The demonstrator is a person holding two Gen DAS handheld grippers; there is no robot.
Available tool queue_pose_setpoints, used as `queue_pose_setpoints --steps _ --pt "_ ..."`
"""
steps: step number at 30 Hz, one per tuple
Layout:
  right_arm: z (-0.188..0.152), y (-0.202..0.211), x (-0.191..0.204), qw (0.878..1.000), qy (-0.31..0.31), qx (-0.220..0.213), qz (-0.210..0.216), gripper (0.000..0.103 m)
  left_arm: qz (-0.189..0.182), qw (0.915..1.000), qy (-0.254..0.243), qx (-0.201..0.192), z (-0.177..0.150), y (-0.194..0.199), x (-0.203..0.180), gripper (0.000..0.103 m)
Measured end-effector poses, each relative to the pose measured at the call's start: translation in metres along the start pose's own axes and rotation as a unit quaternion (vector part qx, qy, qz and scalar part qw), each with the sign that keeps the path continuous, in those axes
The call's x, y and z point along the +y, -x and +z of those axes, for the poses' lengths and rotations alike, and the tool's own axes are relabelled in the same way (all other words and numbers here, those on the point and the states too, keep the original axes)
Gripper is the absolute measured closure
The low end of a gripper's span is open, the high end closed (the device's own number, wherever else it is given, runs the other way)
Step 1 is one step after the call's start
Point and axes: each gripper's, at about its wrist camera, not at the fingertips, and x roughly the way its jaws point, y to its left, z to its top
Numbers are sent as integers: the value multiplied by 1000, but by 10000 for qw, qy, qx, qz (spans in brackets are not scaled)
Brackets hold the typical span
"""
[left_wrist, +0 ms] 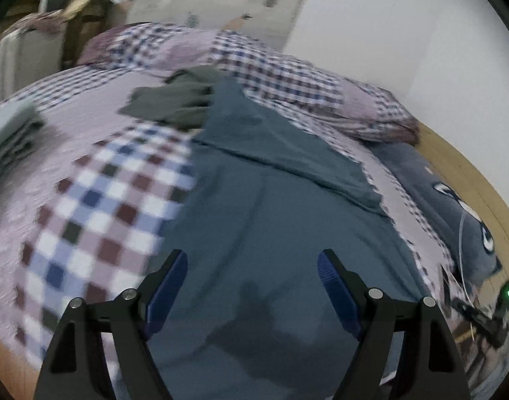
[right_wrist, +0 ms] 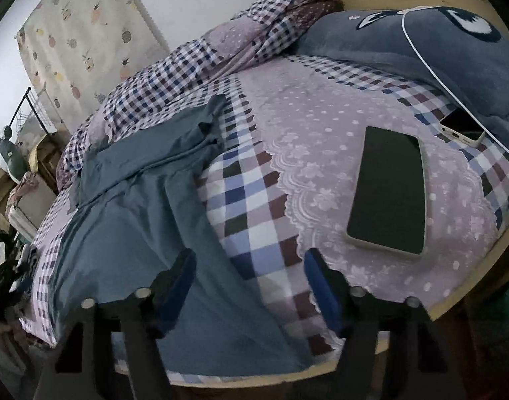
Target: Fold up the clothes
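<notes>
A teal garment (left_wrist: 271, 200) lay spread lengthwise on the checked bedsheet (left_wrist: 98, 200), its far part already turned over itself along a diagonal crease, with 1 sleeve (right_wrist: 201, 123) bunched at the top in the right wrist view. The near hem ran to the foot edge of the bed. The left gripper (left_wrist: 251, 286) hovered over the near body of the cloth with its jaws wide apart and nothing between them. The right gripper (right_wrist: 249, 283) was poised over the garment's right edge, where teal cloth met checked sheet; its jaws stood apart, and no cloth was pinched between the pads as far as the view showed.

Beyond the garment lay a crumpled olive-grey garment (left_wrist: 174, 100), unfolded, and at the left edge of the left wrist view a pale stack (left_wrist: 11, 133) that appeared to be folded items, though blur prevented certainty. A dark phone (right_wrist: 387, 190) and a smaller white phone (right_wrist: 462, 126) rested on the sheet to the right, near a grey pillow (right_wrist: 421, 50).

Judged progress: 1 fold begun on the teal piece; further folds and the olive-grey piece remained.
</notes>
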Motion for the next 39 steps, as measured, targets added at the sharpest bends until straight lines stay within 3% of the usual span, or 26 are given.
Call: queue_pose_setpoints --steps 3,10,15,22,23,24,26,31,35,39 --pt "10 -4 11 9989 468 13 -95 56 -221 9996 -113 131 0 -22 -19 19" --pt "68 -47 51 9917 1285 -33 -51 57 -743 9960 -298 390 11 -80 -52 19" --pt "118 -117 69 9887 1477 258 -30 57 -1246 9907 -128 533 26 -114 -68 19" --pt "158 -225 84 9752 2050 801 -214 67 -1392 9867 -71 835 28 -128 -70 19" --pt "161 -236 83 9739 2076 892 -208 77 -1401 9862 -43 883 28 -130 -67 19" --pt "164 -246 81 9724 2103 982 -231 101 -1393 9860 -12 913 28 -131 -64 19" --pt "170 -261 74 9702 2110 1144 -345 99 -1388 9860 33 928 29 -132 -59 19" --pt "201 -250 53 9793 1476 1354 295 93 -1499 9839 307 928 31 -133 -49 19" --pt "246 -247 46 9847 1252 1047 613 60 -1565 9822 396 957 31 -135 -45 19" --pt "304 -282 36 9939 479 722 686 49 -1635 9807 516 942 33 -138 -43 19"
